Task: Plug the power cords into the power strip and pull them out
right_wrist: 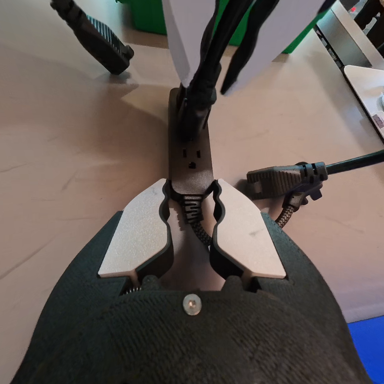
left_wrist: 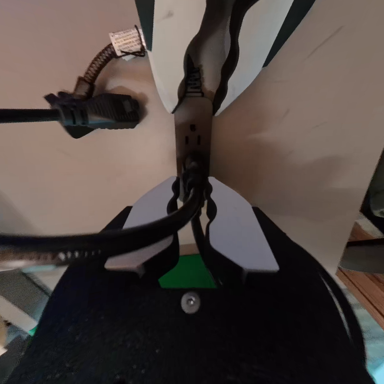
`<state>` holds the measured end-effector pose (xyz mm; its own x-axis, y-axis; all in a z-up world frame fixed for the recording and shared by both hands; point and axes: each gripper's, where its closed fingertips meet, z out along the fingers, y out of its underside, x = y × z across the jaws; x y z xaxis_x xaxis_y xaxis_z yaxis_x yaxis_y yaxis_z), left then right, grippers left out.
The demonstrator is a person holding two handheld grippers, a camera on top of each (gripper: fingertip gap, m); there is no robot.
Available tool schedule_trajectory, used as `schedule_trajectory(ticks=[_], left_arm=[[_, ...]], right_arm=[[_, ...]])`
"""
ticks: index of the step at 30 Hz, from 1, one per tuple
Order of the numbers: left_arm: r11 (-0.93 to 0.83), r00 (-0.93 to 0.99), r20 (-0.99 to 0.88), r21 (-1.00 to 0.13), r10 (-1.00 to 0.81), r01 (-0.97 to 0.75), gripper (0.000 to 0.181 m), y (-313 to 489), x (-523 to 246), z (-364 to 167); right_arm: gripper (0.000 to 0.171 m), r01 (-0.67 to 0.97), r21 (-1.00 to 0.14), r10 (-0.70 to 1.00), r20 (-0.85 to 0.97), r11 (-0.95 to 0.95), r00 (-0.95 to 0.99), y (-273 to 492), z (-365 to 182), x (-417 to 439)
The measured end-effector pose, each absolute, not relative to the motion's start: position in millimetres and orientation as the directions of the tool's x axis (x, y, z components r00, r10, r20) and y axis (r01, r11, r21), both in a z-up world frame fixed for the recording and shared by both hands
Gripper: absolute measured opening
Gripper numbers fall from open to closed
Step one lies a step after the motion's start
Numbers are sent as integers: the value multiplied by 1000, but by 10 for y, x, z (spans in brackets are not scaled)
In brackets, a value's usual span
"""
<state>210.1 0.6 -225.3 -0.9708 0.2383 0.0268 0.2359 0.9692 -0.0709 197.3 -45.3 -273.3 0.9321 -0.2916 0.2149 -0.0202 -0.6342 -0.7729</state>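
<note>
A pale beige table (right_wrist: 72, 145) fills most of both views. On it lies a dark, narrow power strip (right_wrist: 192, 158), lengthwise between the two grippers.

The right gripper (right_wrist: 192, 185) is clamped on the near end of the strip, its black wavy pads pressing both sides just where the ribbed collar and the braided cord (right_wrist: 200, 230) leave it. In the left wrist view the same gripper (left_wrist: 194, 104) comes down from the top onto the strip's far end (left_wrist: 193, 133).

The left gripper (left_wrist: 192, 182) is closed around a black plug (left_wrist: 192, 166) seated in the end outlet of the strip, its cord (left_wrist: 124, 232) looping off to the left. From the right wrist view this plug (right_wrist: 197, 104) stands upright in the far outlet between white fingers (right_wrist: 180, 41). One outlet beside it is open.

A second black plug (left_wrist: 108, 112) lies loose on the table beside the strip, apart from it. A third dark plug (right_wrist: 104, 45) lies farther off.

A small white tag (left_wrist: 126, 41) wraps the braided cord; its print is too blurred to read. No brand marks are legible.
</note>
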Motion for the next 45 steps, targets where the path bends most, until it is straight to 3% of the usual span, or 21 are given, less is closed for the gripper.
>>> schedule_trajectory(ticks=[4,7,9,12,28,38,42,45], left_arm=[[963,-967,29,-104,253,249,35,-64,2047,-2300],[965,-964,44,-23,262,262,39,14,2034,-2377],[961,-960,35,12,276,277,26,63,2031,-2453],[950,-950,-8,34,311,311,25,58,2042,-2444],[958,-955,81,4,284,285,25,73,2087,-2464],[967,-968,3,27,252,252,24,91,2017,-2471],[980,-978,74,-40,197,195,24,82,2021,-2471],[970,-970,12,3,243,243,24,90,1972,-2471]], right_arm=[[40,-26,-775,-290,206,-632,935,-452,-2733,1973],[40,-24,-774,-290,208,-633,934,-452,-2734,1974],[40,-22,-774,-287,208,-632,935,-450,-2735,1971],[40,-21,-774,-287,210,-633,935,-451,-2734,1970],[40,-19,-774,-288,212,-633,934,-445,-2736,1975],[41,-10,-773,-271,211,-635,939,-426,-2741,1952],[40,-14,-773,-272,206,-634,940,-422,-2739,1953],[41,-16,-775,-263,195,-632,945,-419,-2734,1934]])
